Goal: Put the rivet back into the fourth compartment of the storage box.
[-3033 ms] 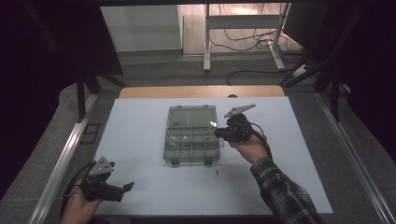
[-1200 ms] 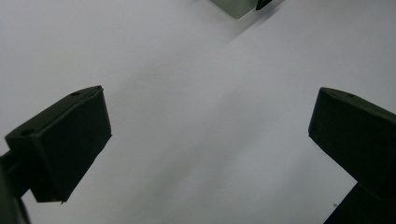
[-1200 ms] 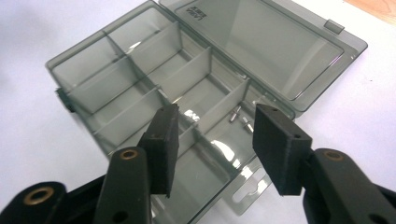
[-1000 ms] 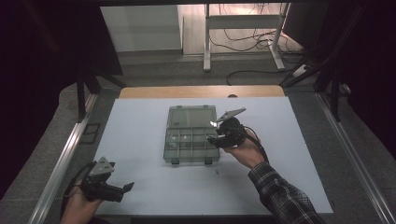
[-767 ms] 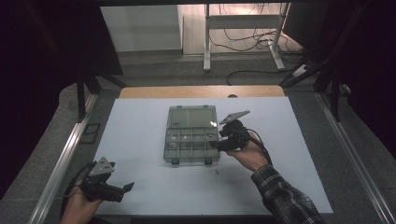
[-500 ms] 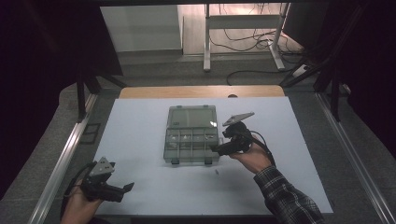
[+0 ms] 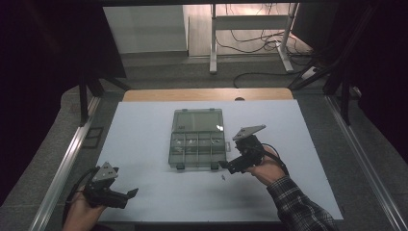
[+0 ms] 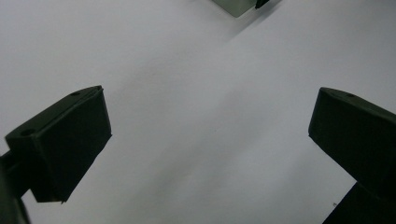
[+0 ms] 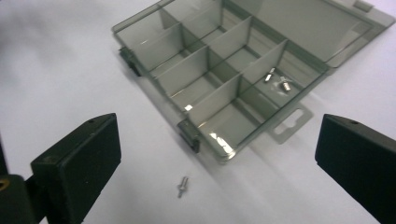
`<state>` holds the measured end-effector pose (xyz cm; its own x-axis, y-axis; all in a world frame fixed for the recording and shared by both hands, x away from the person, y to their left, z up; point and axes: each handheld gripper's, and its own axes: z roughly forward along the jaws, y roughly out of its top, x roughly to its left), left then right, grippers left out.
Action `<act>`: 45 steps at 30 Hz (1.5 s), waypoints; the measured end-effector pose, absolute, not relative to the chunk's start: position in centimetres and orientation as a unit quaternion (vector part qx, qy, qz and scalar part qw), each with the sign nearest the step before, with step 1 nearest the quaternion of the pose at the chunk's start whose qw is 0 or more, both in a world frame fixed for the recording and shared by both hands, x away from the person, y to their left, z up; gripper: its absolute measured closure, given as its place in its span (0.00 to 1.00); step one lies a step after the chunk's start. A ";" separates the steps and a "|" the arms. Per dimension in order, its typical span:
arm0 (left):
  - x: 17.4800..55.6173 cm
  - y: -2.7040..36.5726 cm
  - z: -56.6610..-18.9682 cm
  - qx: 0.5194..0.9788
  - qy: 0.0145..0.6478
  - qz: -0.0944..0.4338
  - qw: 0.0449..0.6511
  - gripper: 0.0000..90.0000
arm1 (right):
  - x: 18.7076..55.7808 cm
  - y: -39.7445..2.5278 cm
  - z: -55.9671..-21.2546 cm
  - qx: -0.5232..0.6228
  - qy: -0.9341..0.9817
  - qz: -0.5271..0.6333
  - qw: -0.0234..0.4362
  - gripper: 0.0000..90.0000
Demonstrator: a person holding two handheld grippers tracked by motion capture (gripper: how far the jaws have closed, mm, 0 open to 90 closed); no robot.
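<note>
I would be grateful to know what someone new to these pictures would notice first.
First, the clear smoky compartment box lying open mid-table on the white mat, with two small metal parts in one compartment. Next, the right gripper, jaws wide open, beside the box's near right corner above a lone screw lying loose on the mat.

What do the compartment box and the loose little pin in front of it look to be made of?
The compartment box looks like smoky, see-through plastic with a glossy finish: the white table shows through its walls, and its dividers catch glints. The loose pin looks like bare metal, silvery and shiny, probably steel, though it is too small to be sure. The two small pieces inside one compartment look alike.
</note>
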<state>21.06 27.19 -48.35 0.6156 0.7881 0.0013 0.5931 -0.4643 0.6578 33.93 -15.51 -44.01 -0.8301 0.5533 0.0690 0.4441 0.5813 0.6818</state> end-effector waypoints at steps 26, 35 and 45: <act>21.1 27.0 -48.5 0.848 0.404 0.153 0.307 0.00 | 32.9 -14.2 -47.4 0.274 0.934 0.224 0.040 0.25; 21.1 27.0 -48.5 0.847 0.404 0.154 0.309 0.00 | 33.0 -13.1 -48.9 0.242 0.953 0.184 0.023 0.53; 21.1 27.0 -48.5 0.847 0.405 0.154 0.309 0.00 | 33.4 -12.1 -49.4 0.229 0.955 0.186 0.022 0.73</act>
<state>21.06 26.99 -48.47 0.6254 0.7803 0.0105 0.5899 -0.4815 0.6482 33.38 -12.07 -49.38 -0.8945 0.4450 0.0423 0.4285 0.8267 0.3647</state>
